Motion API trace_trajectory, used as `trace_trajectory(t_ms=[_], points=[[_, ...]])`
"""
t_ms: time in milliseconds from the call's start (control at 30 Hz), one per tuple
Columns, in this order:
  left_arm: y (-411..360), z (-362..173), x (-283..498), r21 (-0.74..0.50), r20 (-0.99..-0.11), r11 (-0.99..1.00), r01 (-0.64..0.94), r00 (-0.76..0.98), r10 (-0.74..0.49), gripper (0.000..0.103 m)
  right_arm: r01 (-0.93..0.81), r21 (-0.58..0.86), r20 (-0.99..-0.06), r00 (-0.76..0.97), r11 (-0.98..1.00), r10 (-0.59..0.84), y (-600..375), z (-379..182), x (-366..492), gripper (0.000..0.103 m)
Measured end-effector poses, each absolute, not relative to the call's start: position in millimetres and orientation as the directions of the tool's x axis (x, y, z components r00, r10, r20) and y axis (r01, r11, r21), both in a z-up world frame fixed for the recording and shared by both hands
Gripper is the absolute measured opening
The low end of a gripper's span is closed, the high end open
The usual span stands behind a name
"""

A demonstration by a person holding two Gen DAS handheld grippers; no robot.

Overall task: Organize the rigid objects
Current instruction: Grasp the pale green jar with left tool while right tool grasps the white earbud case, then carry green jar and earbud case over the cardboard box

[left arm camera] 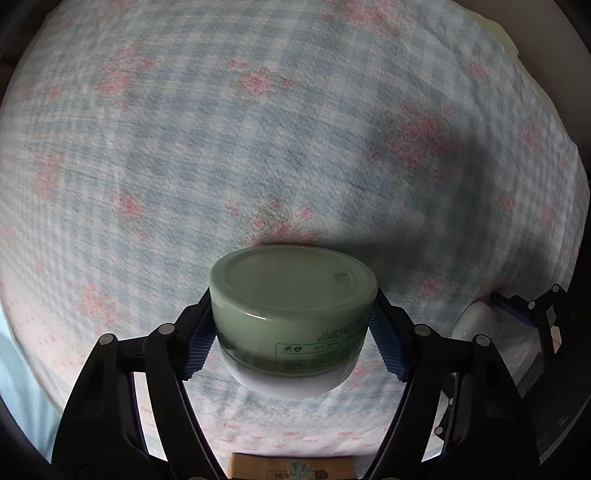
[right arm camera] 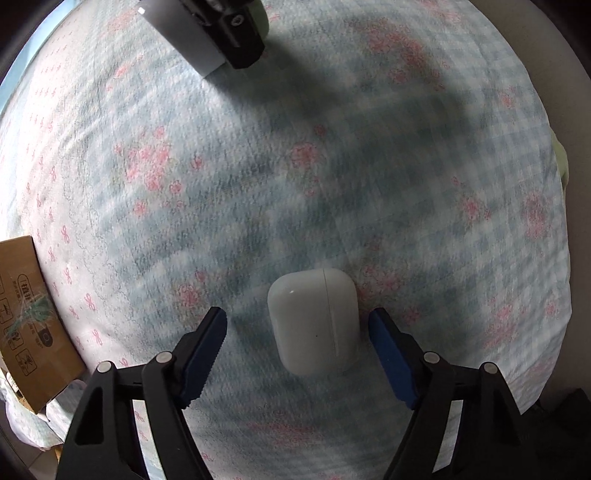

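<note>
My left gripper (left arm camera: 293,332) is shut on a round green jar (left arm camera: 291,295) with a white base, held above the blue checked floral cloth (left arm camera: 221,147). In the right wrist view, a white earbud case (right arm camera: 314,321) lies on the cloth between the fingers of my right gripper (right arm camera: 297,332), which is open; the blue pads stand apart from the case on both sides. The case (left arm camera: 474,319) and the right gripper also show at the right edge of the left wrist view. Part of the left gripper body (right arm camera: 229,26) shows at the top of the right wrist view.
A brown cardboard box (right arm camera: 26,314) sits at the left edge of the cloth in the right wrist view; its top edge (left arm camera: 291,467) shows at the bottom of the left wrist view. The cloth's edge runs along the right side.
</note>
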State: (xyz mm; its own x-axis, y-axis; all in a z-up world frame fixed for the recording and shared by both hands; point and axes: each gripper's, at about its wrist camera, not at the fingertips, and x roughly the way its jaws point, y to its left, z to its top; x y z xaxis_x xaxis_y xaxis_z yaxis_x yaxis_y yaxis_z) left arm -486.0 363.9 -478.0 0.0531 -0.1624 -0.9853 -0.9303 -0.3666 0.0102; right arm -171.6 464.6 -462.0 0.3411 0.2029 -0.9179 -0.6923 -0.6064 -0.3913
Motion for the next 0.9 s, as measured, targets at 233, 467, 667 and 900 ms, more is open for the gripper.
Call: trace_trajectory(t_ms=[233,467,667,900], points=[[361,-473,-485,0.021,-0.989,-0.343,-0.939,0.030,-0.144,0.068,-0.689,-0.409,-0.912,0.340,-0.599,0.230,464,-455,-164,0.043],[358,-464,-490,0.016,-0.990,-0.379,-0.925,0.039,-0.136,0.067,-0.694,-0.397,-0.917,0.326,-0.601,0.230,461,-451,-159,0.043],[354,-448,-492,0.015,-0.992,-0.397,-0.918,0.037,-0.121,0.067,-0.691,-0.397,-0.918,0.313,-0.604,0.245,456,-442,-154,0.043],[344,-404,-490,0.011,-0.998,-0.445,-0.895,0.019,-0.064,0.067,-0.675,-0.407,-0.913,0.293,-0.615,0.283,447,-418,-150,0.043]])
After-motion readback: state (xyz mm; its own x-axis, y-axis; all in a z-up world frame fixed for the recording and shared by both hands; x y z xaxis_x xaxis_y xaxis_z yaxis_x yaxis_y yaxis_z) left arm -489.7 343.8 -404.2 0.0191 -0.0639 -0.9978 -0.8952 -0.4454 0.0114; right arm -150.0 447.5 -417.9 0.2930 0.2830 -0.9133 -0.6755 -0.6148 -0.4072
